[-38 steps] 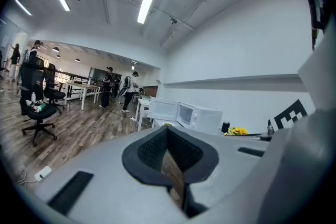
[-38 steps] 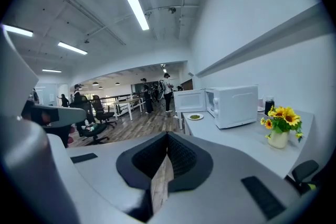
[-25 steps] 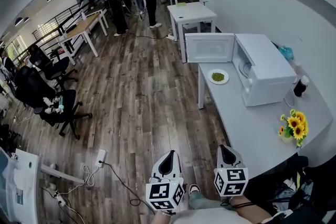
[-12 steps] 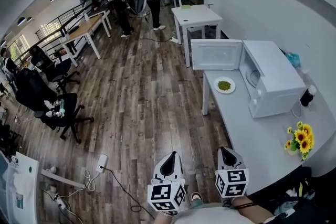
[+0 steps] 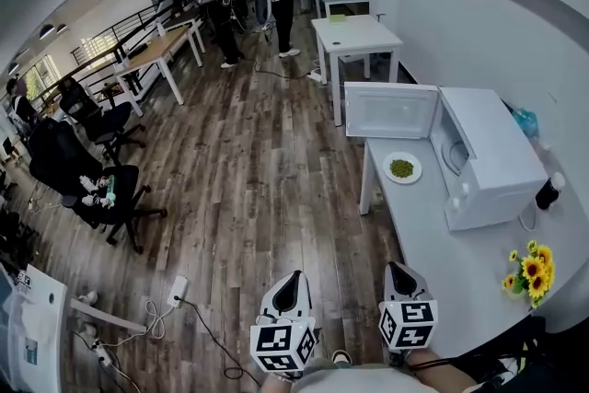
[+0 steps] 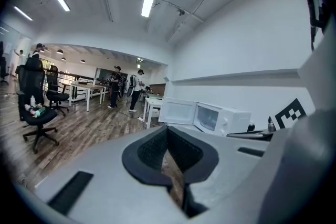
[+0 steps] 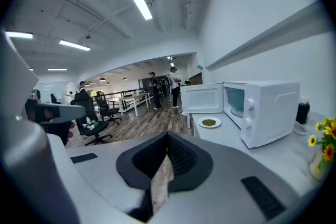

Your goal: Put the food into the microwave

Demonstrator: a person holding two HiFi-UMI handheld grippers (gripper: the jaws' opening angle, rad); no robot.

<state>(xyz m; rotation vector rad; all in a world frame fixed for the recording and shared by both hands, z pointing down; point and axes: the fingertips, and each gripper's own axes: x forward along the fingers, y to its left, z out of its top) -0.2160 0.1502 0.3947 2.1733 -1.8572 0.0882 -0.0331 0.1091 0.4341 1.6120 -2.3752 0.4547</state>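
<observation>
**Food on the tabletop, grippers well short of it**

The food, a green heap on a plate, sits right of centre in the head view. It rests on the tabletop, just beside the microwave. The microwave's door is swung wide open.

At the bottom edge, well apart from the plate, the left gripper and right gripper each have their jaws pressed together, with nothing between them.

The step in hand looks like the approach. To do it well:
- Close in first, then part the right gripper's jaws before reaching.
- Take the plate by its near rim and keep it level so the food does not slide.
- Clear the door's edge before going in.

No brand or writing can be read. Only the square black-and-white markers on the gripper cubes show.
</observation>
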